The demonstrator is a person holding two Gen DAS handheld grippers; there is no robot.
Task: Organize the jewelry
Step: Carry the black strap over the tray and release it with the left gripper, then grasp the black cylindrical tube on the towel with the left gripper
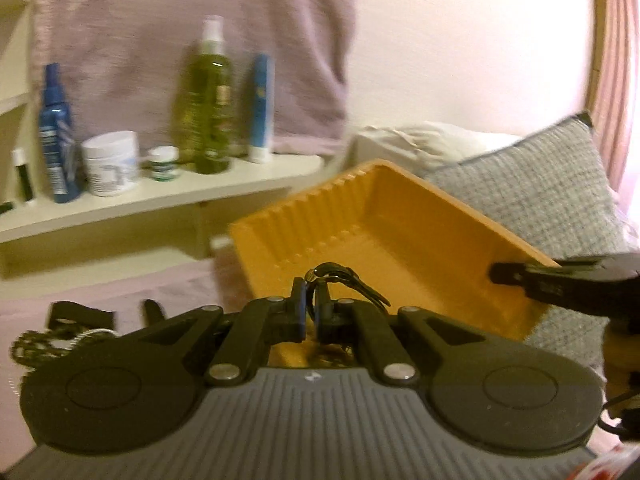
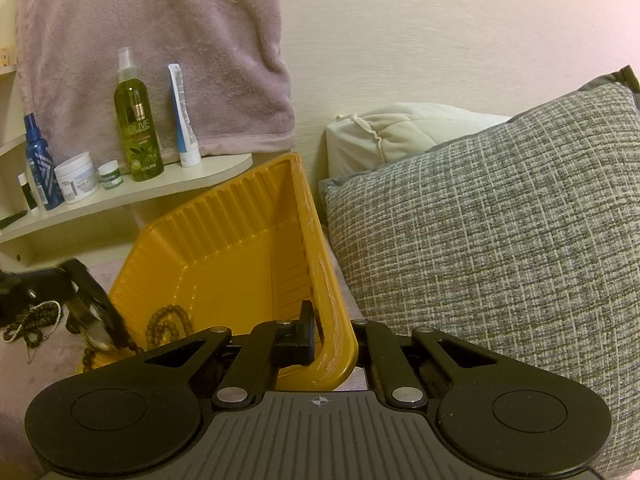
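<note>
One bead string [image 2: 168, 326] lay in the yellow tray [image 2: 224, 256], more beads [image 2: 34, 322] waited outside. The left gripper [image 1: 311, 308] pinched a dark chain [image 1: 344, 280]; the right gripper [image 2: 334, 340] squeezed the tray's rim.

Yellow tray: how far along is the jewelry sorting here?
Done: one brown bead strand lies in the yellow tray. In hand: the left gripper pinches a dark metal piece over the tray, and the right gripper clamps the tray's rim. Left: more beaded strands on the pink cover beside the tray.
</note>
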